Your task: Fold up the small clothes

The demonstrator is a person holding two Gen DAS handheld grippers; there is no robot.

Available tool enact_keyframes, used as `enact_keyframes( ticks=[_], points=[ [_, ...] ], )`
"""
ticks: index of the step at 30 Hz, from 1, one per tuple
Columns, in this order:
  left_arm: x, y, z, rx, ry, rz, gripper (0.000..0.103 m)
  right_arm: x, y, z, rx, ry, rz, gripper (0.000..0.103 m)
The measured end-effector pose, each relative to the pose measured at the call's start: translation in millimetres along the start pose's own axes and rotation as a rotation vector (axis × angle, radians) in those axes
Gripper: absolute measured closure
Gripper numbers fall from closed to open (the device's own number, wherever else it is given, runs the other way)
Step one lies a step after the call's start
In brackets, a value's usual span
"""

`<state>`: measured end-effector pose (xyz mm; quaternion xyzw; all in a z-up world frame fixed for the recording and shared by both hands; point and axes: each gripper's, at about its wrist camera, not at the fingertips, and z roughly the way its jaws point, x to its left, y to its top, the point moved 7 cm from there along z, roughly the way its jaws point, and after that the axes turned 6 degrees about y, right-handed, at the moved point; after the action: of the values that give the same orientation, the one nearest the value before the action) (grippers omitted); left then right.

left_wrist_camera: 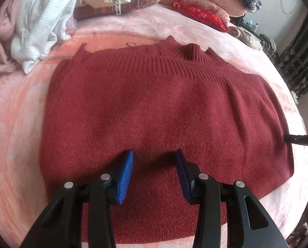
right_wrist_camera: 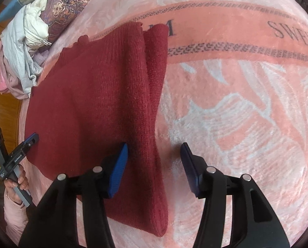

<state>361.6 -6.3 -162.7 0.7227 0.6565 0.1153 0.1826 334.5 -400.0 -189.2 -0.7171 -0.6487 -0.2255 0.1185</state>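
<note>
While the dark red sweater (left_wrist_camera: pixel 154 107) lay folded and flat on the pink blanket (left_wrist_camera: pixel 19 124), the left gripper (left_wrist_camera: pixel 154 157) hovered over its near part with the blue pads (left_wrist_camera: pixel 126 177) spread wide and nothing between them. The right gripper (right_wrist_camera: pixel 154 150) was also wide apart and empty, above the right edge of the sweater (right_wrist_camera: pixel 104 107), one pad over the knit and the other over the blanket (right_wrist_camera: pixel 236 113). A pile of pale clothes (left_wrist_camera: pixel 36 31) sat well apart at the far left, near a patterned pillow (right_wrist_camera: pixel 67 8).
</note>
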Motion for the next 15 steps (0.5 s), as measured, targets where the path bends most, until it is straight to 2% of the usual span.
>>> enact_keyframes(
  ticks=[3,4,5,6,10,15],
  points=[
    [0,-1,2,0.007,0.004,0.008,0.061,-1,-1,6,0.005,0.017,0.014,0.058],
    [0,-1,2,0.008,0.005,0.009,0.06,0,-2,7,0.003,0.03,0.018,0.064],
    [0,-1,3,0.009,0.004,0.009,0.06,3,-2,8,0.005,0.053,0.021,0.075],
    [0,-1,3,0.011,0.002,0.01,0.06,6,-2,10,0.008,0.076,0.03,0.079],
    [2,-1,5,0.015,-0.014,0.022,0.06,9,-2,11,-0.001,0.039,0.001,0.082],
    [3,-1,5,0.018,-0.028,0.025,0.06,2,-5,18,-0.032,0.058,0.012,0.082]
  ],
)
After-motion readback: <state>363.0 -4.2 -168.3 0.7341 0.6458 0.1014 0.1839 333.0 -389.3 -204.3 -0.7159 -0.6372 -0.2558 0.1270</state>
